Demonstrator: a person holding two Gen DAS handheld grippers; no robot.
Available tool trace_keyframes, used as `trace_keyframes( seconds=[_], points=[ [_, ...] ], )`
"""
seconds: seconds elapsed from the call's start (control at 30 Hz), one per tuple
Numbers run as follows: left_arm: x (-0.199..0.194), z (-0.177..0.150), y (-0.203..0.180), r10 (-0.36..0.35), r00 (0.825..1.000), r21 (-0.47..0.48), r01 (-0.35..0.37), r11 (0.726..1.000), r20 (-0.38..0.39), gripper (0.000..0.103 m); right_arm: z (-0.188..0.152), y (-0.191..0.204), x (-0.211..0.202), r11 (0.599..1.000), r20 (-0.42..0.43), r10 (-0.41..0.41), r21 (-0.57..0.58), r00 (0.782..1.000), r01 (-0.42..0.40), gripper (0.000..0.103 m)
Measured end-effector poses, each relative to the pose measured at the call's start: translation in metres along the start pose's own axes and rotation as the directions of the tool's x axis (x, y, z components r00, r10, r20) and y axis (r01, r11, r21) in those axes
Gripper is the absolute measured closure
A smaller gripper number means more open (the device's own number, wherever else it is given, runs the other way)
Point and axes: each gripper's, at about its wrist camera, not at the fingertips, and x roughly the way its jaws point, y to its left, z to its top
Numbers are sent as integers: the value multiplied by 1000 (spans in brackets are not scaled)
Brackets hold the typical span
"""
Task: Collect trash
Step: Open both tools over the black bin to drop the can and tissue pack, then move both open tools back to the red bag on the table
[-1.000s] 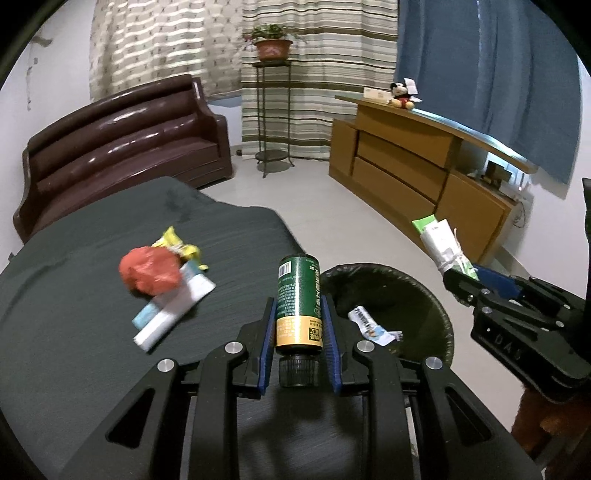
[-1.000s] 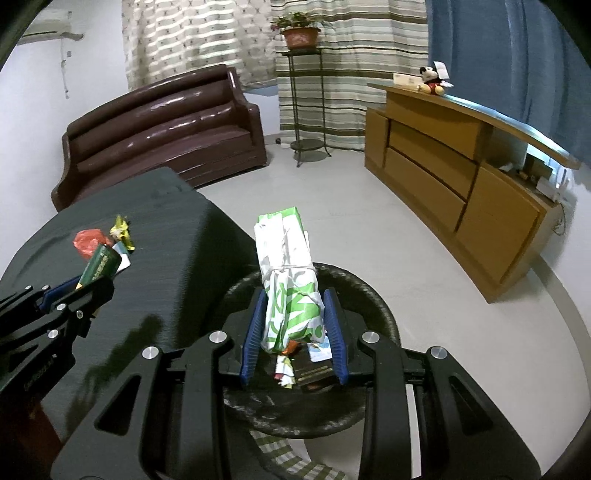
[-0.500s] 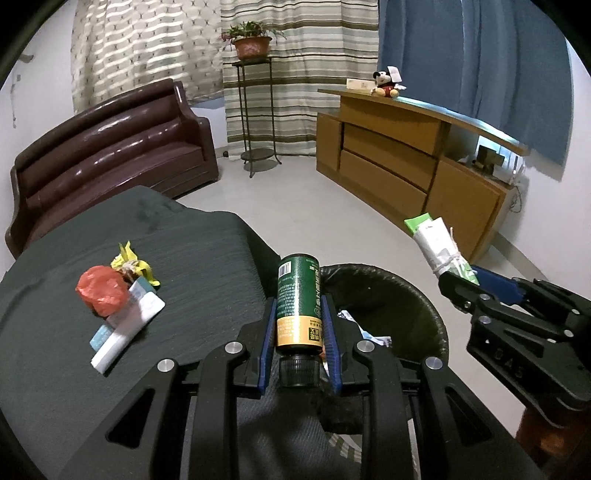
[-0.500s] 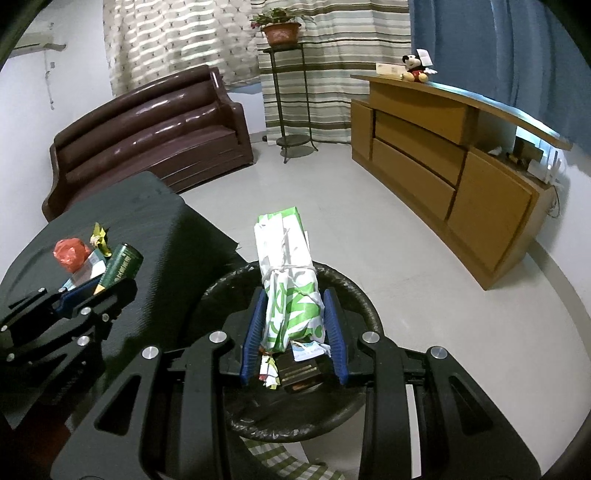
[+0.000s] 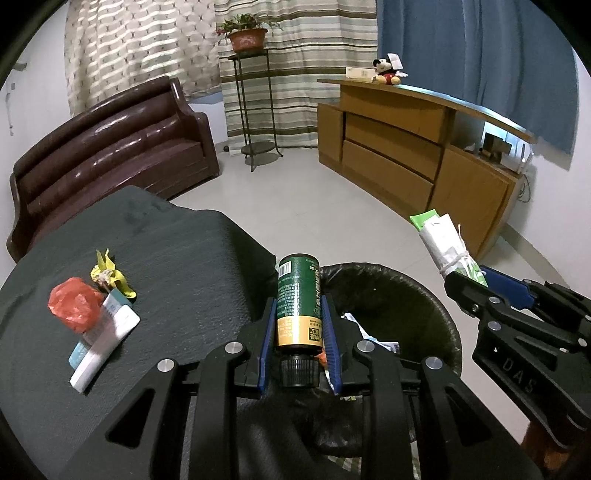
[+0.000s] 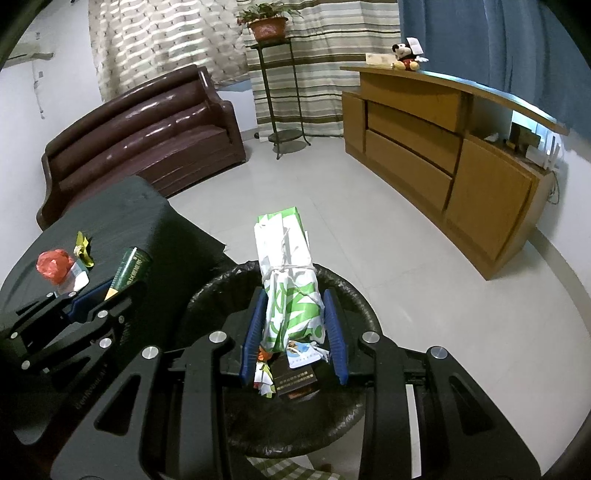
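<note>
1. Right now the left gripper [image 5: 298, 334] has its jaws clenched on a green bottle [image 5: 298, 302] with a gold lower band; its black cap points back toward the camera and its base points forward.
2. That bottle hangs over the spot where the edge of the dark-clothed bench [image 5: 166, 266] meets the near rim of the black-lined trash bin [image 5: 424, 295].
3. Meanwhile the right gripper [image 6: 293, 326] has its jaws grasping a green-and-white paper bundle [image 6: 286, 266] tied with string, held directly above the bin's opening [image 6: 354, 295].
4. Inside the bin lie scraps of paper and a dark carton [image 6: 295, 380]; its printing is too small to read.
5. Still on the bench sit a crumpled red plastic bag [image 5: 74, 306], a yellow wrapper [image 5: 109, 275] just behind it, and a white-and-blue flat packet [image 5: 105, 341] touching the red bag; it is possibly two packets stacked.
6. From the left wrist view the right gripper [image 5: 476, 288] shows at the right edge with the bundle [image 5: 441, 240] sticking up from it.
7. From the right wrist view the left gripper [image 6: 110, 295] shows at the left with the bottle [image 6: 131, 271] angled upward.
8. Behind stand a brown leather sofa [image 5: 110, 147], a wooden sideboard [image 5: 406, 147] and a potted plant [image 5: 245, 35] on a metal stand.
</note>
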Motion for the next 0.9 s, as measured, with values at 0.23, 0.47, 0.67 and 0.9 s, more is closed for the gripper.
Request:
trace_keyframes(
  seconds=[0.23, 0.47, 0.67, 0.9],
  points=[
    [0, 4, 1, 10, 1000, -16, -10, 1000, -4, 52, -2, -6, 9, 1000, -27, 6, 13, 1000, -6, 60],
    [0, 4, 3, 20, 1000, -22, -20, 1000, -8, 45, -3, -4, 7, 1000, -20, 0, 16, 1000, 0, 60],
    [-3, 4, 5, 19, 1000, -24, -19, 1000, -5, 41, -1, -4, 5, 1000, -16, 2, 17, 1000, -1, 59],
    [-10, 4, 10, 22, 1000, -38, -22, 999, 1, 40, 1, -3, 1, 1000, -9, 4, 10, 1000, -4, 52]
  ],
)
